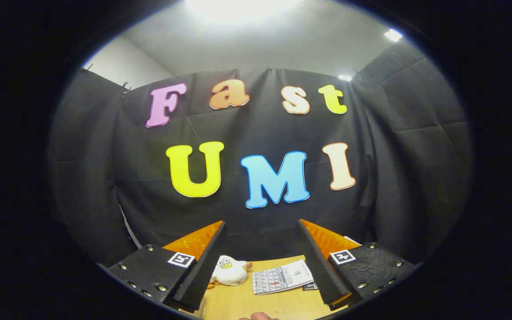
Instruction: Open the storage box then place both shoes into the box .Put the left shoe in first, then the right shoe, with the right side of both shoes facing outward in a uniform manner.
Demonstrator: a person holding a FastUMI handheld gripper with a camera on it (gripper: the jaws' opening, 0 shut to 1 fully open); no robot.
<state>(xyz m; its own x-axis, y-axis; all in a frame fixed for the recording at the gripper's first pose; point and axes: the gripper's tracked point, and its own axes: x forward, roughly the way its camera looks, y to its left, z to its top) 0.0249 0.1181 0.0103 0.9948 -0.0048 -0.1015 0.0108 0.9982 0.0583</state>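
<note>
Gripper fingers apart, empty, over table w/ plush duck.

It was a recording booth: black cloth walls clipped up under bright ceiling lights, enclosing a wooden worktop.

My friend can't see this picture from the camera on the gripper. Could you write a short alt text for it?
The gripper is raised toward the booth's black cloth wall, its jaws apart and holding nothing. Between the jaws, on a wooden table, lie a white plush duck and a printed sheet. A fingertip shows at the table's near edge.
</note>
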